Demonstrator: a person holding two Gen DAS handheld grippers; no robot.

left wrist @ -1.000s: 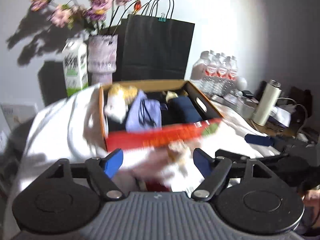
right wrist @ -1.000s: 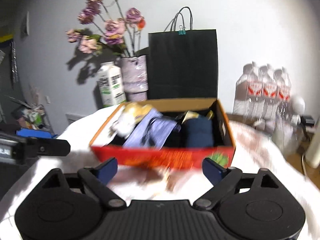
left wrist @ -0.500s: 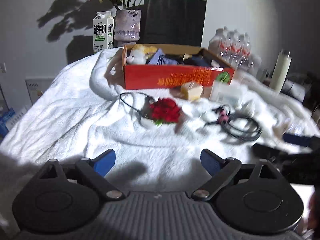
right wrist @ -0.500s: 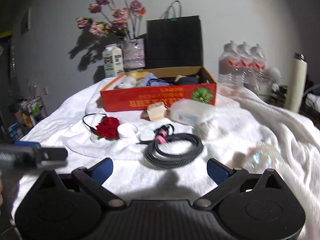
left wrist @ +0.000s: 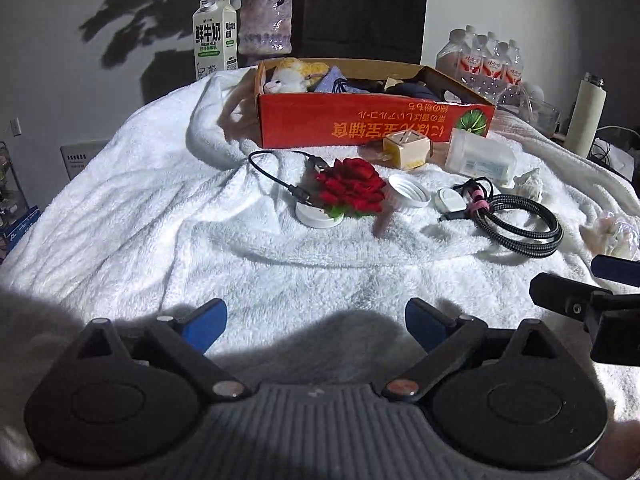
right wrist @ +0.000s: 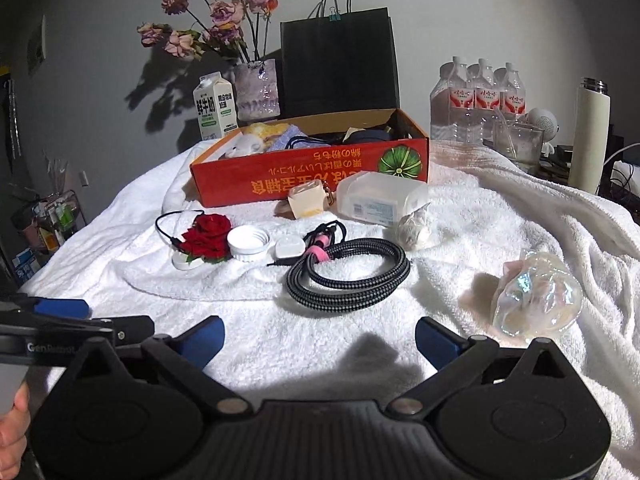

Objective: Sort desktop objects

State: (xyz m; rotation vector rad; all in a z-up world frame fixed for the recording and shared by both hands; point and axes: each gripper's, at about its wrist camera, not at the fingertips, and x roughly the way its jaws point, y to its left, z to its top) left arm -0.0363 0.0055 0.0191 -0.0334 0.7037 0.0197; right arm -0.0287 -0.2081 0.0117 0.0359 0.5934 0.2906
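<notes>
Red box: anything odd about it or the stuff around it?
The red box has its printed text upside down from both views, so it is turned around. A screw cap lies loose on the towel, with no matching jar visible.

The milk carton [left wrist: 214,34] is showing "鲜牛奶" and "FRESH MILK"; the left gripper's arm [right wrist: 48,346] is reading "GenRobot"

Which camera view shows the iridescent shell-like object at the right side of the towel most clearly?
The right wrist view: the iridescent shell lies whole and sharp there. In the left wrist view it is small and blurred at the frame edge.
</notes>
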